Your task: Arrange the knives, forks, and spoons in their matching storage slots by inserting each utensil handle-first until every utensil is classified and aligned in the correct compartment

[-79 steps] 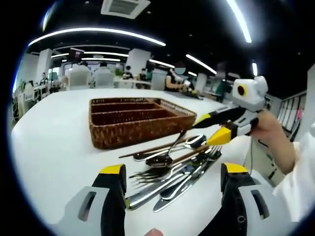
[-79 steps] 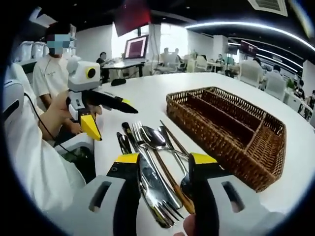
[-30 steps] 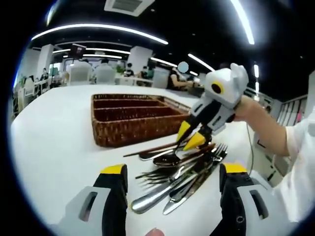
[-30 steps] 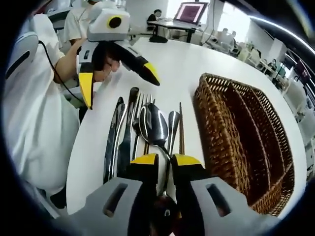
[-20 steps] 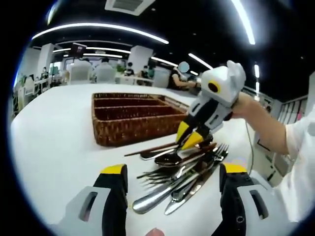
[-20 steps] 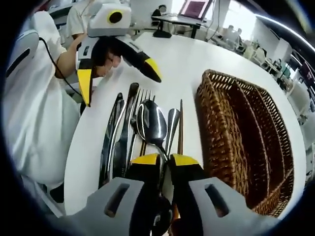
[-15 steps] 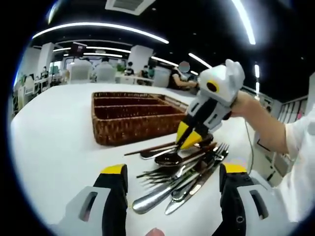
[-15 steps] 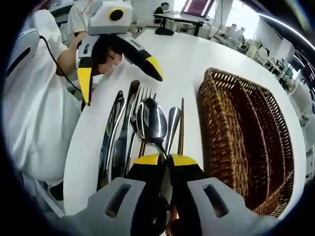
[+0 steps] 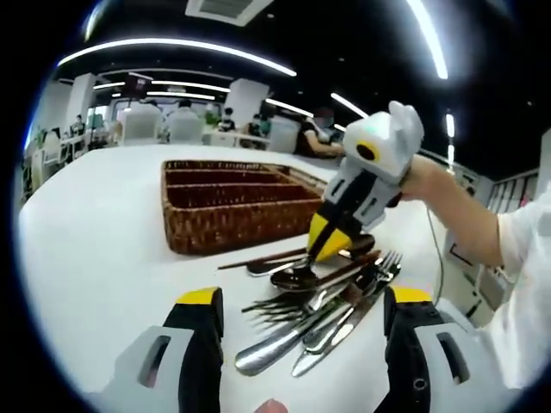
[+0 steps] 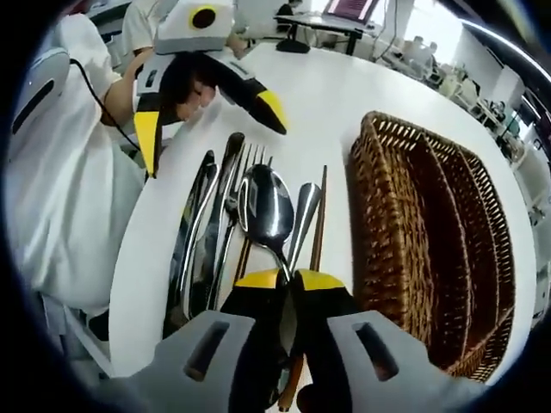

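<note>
Clearly, in the left gripper view, our left hand-held gripper (image 9: pixel 297 303) hangs open and empty over the cutlery pile (image 9: pixel 314 297) on the white tabletop (image 9: pixel 95 249), beside the wicker tray (image 9: pixel 232 206), while the right one pinches into the pile; what it clamps is hidden there

Now, in the right gripper view, the right hand-held gripper (image 10: pixel 284 280) is closed on the spoon (image 10: pixel 268 211) by its handle. We judge pickup is in hand; next comes lifting it into a slot, handle first
</note>
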Demonstrator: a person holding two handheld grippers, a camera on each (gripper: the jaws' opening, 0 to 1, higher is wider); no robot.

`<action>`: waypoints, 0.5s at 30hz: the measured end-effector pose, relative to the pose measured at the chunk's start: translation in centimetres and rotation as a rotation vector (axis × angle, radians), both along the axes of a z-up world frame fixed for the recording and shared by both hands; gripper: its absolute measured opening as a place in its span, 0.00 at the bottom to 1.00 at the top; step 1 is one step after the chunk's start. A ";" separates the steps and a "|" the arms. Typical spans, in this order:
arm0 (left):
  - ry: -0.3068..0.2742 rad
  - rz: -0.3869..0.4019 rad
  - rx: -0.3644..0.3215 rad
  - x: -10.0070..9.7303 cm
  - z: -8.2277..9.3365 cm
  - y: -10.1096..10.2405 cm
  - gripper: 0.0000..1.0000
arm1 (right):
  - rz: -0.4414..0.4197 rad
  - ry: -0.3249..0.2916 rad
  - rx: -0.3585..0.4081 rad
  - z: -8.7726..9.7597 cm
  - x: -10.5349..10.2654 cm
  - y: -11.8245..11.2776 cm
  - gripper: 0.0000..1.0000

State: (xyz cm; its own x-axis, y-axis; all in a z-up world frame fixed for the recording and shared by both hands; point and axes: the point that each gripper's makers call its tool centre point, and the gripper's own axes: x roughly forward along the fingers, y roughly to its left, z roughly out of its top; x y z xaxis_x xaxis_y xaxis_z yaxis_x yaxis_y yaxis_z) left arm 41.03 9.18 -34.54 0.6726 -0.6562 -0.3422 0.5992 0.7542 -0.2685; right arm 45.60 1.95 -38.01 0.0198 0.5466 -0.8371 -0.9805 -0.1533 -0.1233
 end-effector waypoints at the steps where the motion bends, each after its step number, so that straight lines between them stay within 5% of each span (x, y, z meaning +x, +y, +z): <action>1: 0.000 0.000 0.000 0.0 0.0 0.0 0.76 | 0.002 -0.006 -0.001 0.0 0.1 0.0 0.05; 15: -0.001 0.001 -0.001 0.2 0.1 0.1 0.76 | -0.018 -0.006 0.016 0.5 0.7 0.3 0.03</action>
State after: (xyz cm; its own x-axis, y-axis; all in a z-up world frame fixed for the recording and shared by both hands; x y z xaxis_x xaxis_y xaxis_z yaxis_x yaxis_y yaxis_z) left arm 41.27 9.28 -34.46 0.6735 -0.6561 -0.3405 0.5989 0.7543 -0.2688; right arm 46.33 2.23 -37.55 0.0346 0.5596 -0.8280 -0.9824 -0.1333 -0.1311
